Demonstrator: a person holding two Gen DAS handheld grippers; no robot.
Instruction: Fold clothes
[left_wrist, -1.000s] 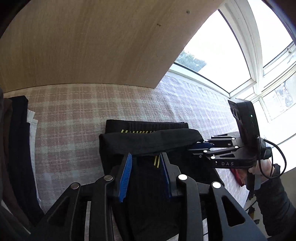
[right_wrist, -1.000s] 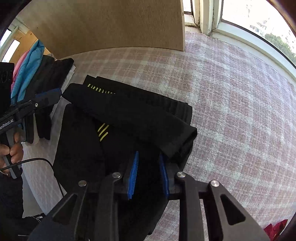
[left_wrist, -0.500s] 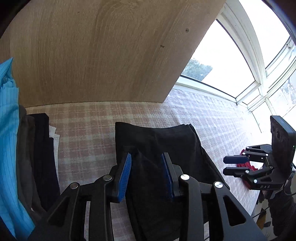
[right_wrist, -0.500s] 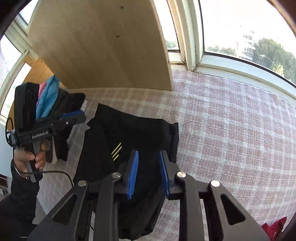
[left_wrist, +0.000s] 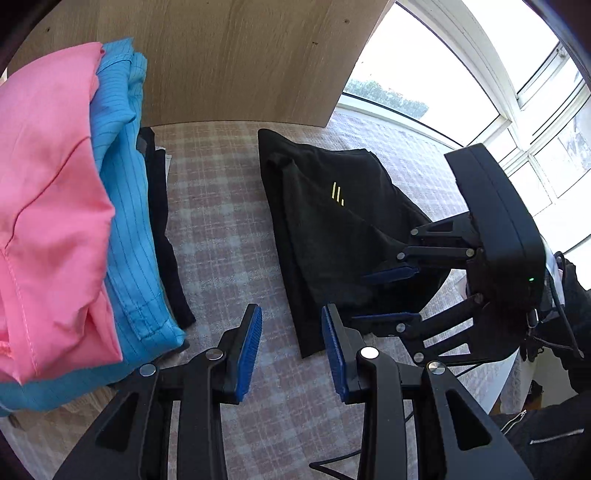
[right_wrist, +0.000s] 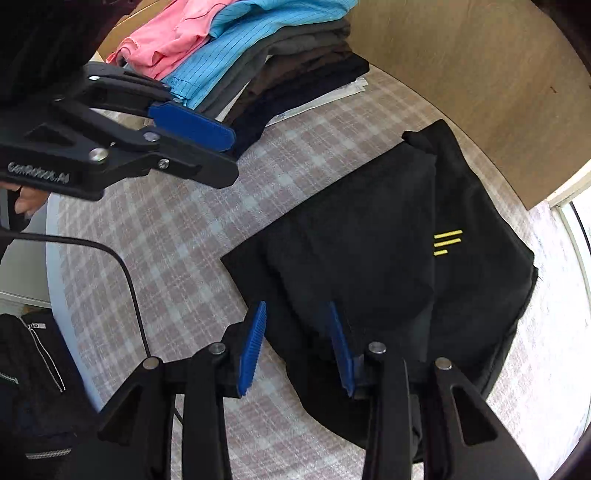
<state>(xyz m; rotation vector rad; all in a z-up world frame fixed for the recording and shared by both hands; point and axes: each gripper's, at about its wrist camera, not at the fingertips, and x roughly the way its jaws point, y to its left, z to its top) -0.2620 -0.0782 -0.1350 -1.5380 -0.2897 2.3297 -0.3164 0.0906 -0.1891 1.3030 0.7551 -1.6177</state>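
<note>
Black folded garment (left_wrist: 332, 218), marked with three short yellow stripes (right_wrist: 446, 242), lies flat on the table (left_wrist: 225, 236), which is covered in a pink-and-white checked cloth. In the left wrist view the garment sits right of centre, its far edge near a light wooden panel (left_wrist: 229, 59) that stands upright at the back of the table, with bright windows (left_wrist: 436, 70) beyond to the right. To the left of the garment, well apart from it across a strip of bare checked cloth, is a stack of folded clothes (right_wrist: 266, 70): a pink piece (left_wrist: 48, 206) on top, a blue pinstriped one (left_wrist: 125, 206) under it, then grey, brown and dark layers seen in the right wrist view. The left gripper (left_wrist: 291, 347) hovers over the cloth near the garment's near left corner, its blue-padded fingers spread apart and holding nothing. The right gripper (right_wrist: 295, 343) is low over the garment's near edge, its fingers also parted; the right pad lies against the black fabric, but nothing is pinched between them. In the left wrist view the right gripper (left_wrist: 388, 295) reaches in from the right above the garment's right side, a small green light on its body. A black cable (right_wrist: 122, 273) trails from the left gripper, and a dark sleeve with zips (right_wrist: 37, 354) shows at the lower left of the right wrist view.
</note>
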